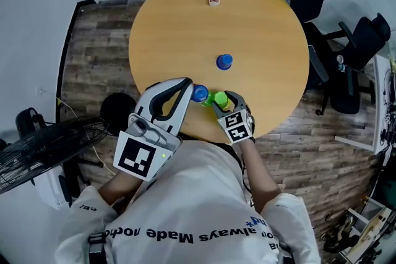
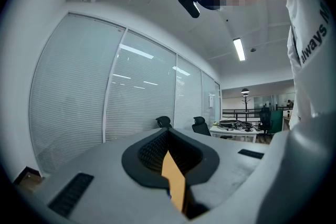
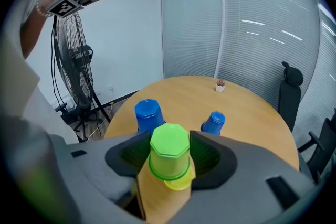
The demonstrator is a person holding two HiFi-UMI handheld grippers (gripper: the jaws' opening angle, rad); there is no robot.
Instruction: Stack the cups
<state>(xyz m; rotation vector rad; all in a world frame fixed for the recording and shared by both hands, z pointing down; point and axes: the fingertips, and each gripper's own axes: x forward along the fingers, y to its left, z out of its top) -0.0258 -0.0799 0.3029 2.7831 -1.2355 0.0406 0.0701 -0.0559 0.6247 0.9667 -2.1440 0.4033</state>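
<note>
Fingers (image 3: 216, 157) of the right gripper (image 1: 224, 102): closed on the sides of one upturned green cup (image 3: 169, 150), which sits over a yellow cup (image 3: 177, 183) at the near edge of the surface (image 1: 185, 21); the left gripper (image 1: 185, 83) is held high, its fingers together with nothing in them. Also upturned on the surface: a near blue cup (image 1: 200, 93) just beside the green cup, and a far blue cup (image 1: 224, 61) toward the middle. I judge all four to be light, thin, smooth plastic that will flex or slip under a hard squeeze, so I would take each across its tapered wall with a gentle grip.
</note>
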